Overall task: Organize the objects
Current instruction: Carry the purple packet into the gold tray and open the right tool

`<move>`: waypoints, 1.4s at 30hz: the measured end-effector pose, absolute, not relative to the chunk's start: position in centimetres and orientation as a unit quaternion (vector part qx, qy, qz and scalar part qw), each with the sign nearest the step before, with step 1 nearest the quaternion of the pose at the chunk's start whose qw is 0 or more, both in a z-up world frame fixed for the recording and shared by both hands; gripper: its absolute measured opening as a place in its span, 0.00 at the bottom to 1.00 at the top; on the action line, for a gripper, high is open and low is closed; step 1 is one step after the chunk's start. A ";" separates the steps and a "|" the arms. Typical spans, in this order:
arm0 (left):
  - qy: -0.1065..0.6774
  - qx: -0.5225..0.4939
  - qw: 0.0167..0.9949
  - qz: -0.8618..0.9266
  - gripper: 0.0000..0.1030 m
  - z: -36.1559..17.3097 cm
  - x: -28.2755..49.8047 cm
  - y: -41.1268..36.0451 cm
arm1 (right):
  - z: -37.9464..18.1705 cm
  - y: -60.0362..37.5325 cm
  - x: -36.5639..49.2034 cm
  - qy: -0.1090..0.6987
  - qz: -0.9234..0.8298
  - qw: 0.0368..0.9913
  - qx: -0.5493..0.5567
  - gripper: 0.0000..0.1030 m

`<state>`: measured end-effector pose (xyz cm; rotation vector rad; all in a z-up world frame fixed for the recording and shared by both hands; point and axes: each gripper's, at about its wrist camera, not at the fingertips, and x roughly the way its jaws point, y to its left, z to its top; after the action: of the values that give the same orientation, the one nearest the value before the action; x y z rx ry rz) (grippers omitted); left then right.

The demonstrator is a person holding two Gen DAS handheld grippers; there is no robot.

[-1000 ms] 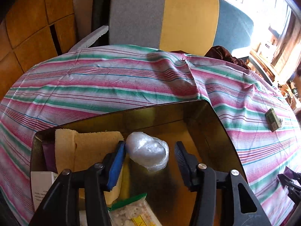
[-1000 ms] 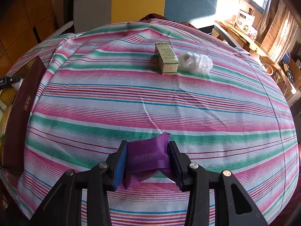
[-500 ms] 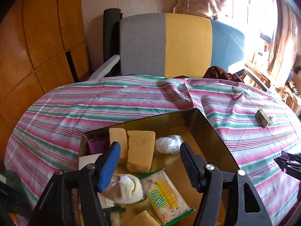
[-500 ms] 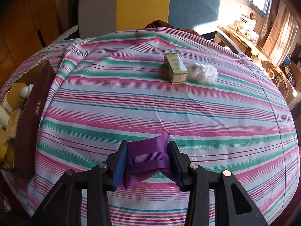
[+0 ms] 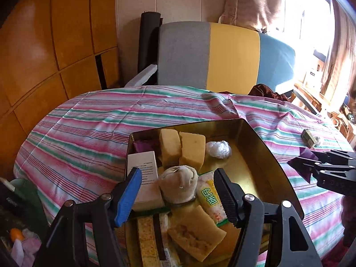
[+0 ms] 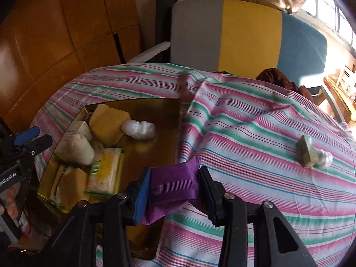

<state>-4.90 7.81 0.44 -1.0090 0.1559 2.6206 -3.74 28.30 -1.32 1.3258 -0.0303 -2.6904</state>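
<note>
A gold metal tin (image 5: 255,138) (image 6: 169,120) sits on the striped tablecloth, holding yellow sponges (image 5: 192,148), a clear plastic wad (image 5: 218,149) (image 6: 138,129), a white box (image 5: 144,173), a beige pouch (image 5: 180,184) and a cracker packet (image 5: 210,198) (image 6: 104,169). My left gripper (image 5: 176,192) is open and empty, raised above the tin's near end. My right gripper (image 6: 173,189) is shut on a purple packet (image 6: 173,184) (image 5: 303,163), held at the tin's right edge. A small green box (image 6: 307,152) (image 5: 309,137) and another plastic wad (image 6: 324,159) lie on the cloth far right.
A grey, yellow and blue chair (image 5: 222,53) stands behind the table. Orange wood panels (image 5: 44,55) line the left wall. A dark brown cloth (image 6: 280,77) lies at the table's far edge. A window (image 5: 311,17) is at the right.
My left gripper has risen and pulled back from the tin, leaving the plastic wad inside. My right gripper has carried the purple packet left, from the open cloth to the tin's right edge.
</note>
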 end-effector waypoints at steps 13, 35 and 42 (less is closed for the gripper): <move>0.031 -0.361 0.148 0.920 0.66 -0.3 -5.4 4.6 | -6.2 22.0 -11.9 0.029 -0.858 0.065 0.509 0.42; 0.030 -0.358 0.142 0.922 0.68 0.0 -5.0 4.3 | -3.2 22.6 -9.8 -0.025 -0.885 0.067 0.459 0.48; 0.041 -0.347 0.150 0.925 0.68 0.8 -4.1 5.3 | -1.8 24.8 -7.5 -0.043 -0.894 0.054 0.443 0.48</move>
<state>-4.08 5.26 0.82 -0.9961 0.1183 2.6567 -7.52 24.82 -1.83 1.3450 -0.1294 -2.7167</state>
